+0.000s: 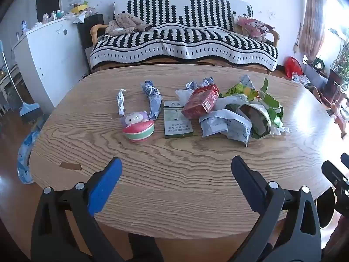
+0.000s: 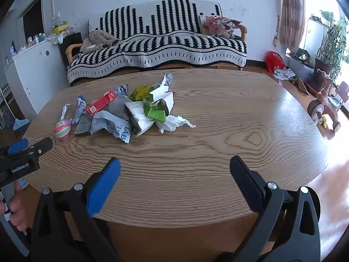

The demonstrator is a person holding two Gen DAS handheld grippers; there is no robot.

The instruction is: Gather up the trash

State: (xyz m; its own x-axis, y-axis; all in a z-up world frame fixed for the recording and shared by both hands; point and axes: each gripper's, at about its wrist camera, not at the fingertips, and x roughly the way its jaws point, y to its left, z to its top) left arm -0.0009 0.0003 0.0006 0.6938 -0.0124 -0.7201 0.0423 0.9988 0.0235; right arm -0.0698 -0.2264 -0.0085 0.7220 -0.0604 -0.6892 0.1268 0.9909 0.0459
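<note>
Left gripper (image 1: 176,166) spread wide, empty, over near table (image 1: 196,207) edge; right gripper (image 2: 174,164) likewise released, grasping nothing; trash pile (image 1: 231,113) on far table half, red box (image 1: 201,103) atop green pack (image 1: 177,121); toy (image 1: 137,127) left of pile.

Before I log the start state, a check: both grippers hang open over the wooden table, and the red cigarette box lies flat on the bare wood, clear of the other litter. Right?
Not quite. The red cigarette box is not on bare wood: in the left wrist view it is propped on the crumpled wrappers, overlapping the green flat box. The left gripper and right gripper do hang open over the wooden table.
</note>
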